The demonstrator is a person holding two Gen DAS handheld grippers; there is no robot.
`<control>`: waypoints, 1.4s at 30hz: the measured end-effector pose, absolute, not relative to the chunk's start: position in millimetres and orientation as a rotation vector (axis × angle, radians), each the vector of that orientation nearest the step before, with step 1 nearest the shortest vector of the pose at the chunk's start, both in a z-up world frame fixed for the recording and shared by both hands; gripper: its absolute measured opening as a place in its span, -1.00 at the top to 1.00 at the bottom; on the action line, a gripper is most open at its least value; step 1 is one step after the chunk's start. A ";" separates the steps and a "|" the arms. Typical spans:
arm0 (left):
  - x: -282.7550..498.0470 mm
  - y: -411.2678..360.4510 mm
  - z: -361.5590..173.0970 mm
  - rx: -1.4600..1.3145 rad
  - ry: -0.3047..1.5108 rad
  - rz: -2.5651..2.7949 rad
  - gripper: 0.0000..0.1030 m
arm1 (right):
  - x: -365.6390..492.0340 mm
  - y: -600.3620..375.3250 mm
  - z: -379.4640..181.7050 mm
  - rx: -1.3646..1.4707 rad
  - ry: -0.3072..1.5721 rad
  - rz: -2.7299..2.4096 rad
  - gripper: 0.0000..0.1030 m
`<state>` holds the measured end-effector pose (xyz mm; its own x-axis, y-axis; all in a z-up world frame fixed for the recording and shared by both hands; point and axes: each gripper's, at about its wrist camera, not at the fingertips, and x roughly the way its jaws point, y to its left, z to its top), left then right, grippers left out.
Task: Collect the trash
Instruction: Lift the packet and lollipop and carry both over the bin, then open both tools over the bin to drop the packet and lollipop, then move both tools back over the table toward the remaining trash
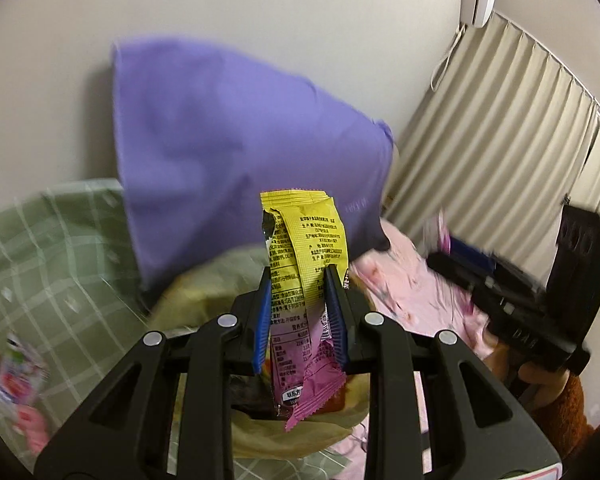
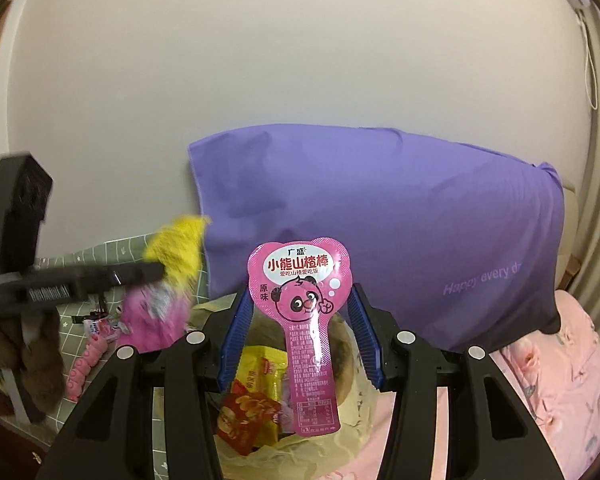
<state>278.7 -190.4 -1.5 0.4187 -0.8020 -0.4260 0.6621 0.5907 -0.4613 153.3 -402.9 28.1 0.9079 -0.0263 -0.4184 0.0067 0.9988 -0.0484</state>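
With my left tongs clamped on the yellow-and-pink wrapper and my right tongs clamped on the pink panda wrapper, I should centre both over the open trash bag on the bed before releasing.

We see our left gripper: black plastic linkage arms, silver round rivets, ribbed blue pads. Our right gripper matches it, ribbed blue pads included. Just beside that right gripper's black body sits a brown fuzzy sleeve.
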 end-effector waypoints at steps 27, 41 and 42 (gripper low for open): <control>257.2 -205.6 -60.8 -0.021 0.764 -0.908 0.02 | 209.5 -406.1 -32.3 -0.050 0.607 0.040 0.09; 267.0 -103.0 -48.3 -0.121 0.764 -0.697 0.00 | 207.0 -382.5 -25.0 -0.030 0.589 0.020 -0.20; 268.2 -95.6 -48.8 -0.131 0.763 -0.681 0.00 | 206.9 -377.5 -24.3 -0.033 0.584 0.024 -0.20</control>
<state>268.2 -95.6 -48.8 0.5221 -0.6122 -0.5938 0.5206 0.7803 -0.3467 206.9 -377.5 -24.3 0.8339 0.0129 -0.5518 -0.0318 0.9992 -0.0247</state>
